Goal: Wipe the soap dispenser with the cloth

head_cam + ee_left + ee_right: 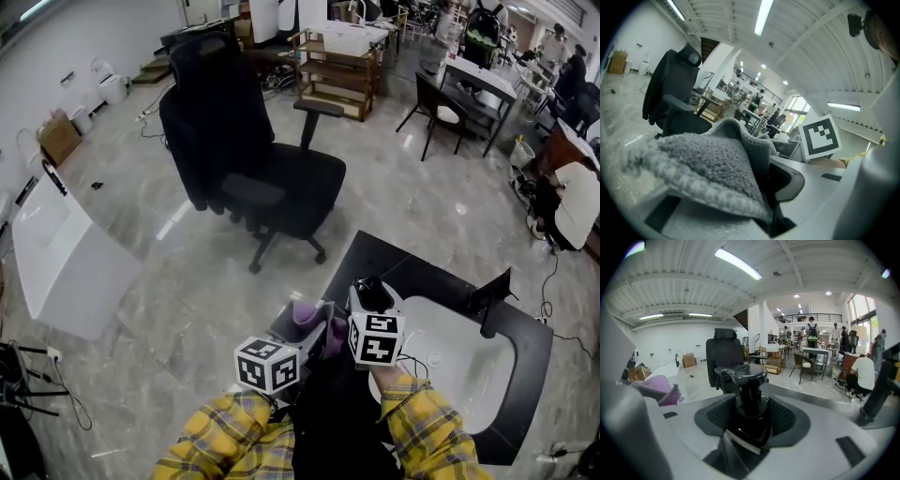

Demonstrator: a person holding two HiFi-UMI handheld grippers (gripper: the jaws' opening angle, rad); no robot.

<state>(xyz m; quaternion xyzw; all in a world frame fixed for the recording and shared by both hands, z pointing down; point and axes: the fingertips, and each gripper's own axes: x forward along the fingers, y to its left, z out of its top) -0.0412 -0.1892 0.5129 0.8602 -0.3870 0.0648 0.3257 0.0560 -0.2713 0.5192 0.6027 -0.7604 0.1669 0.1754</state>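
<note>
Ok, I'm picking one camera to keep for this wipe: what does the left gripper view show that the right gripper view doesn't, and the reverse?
Only the left gripper view: the left hand-held gripper clamped on the cloth, plus the other one's marker cube. Only the right gripper view: the right hand-held gripper closed on the black soap dispenser, and a black faucet at the right. Both: the black office chair, and the cloth, a purple bundle at the right gripper view's left edge.
</note>
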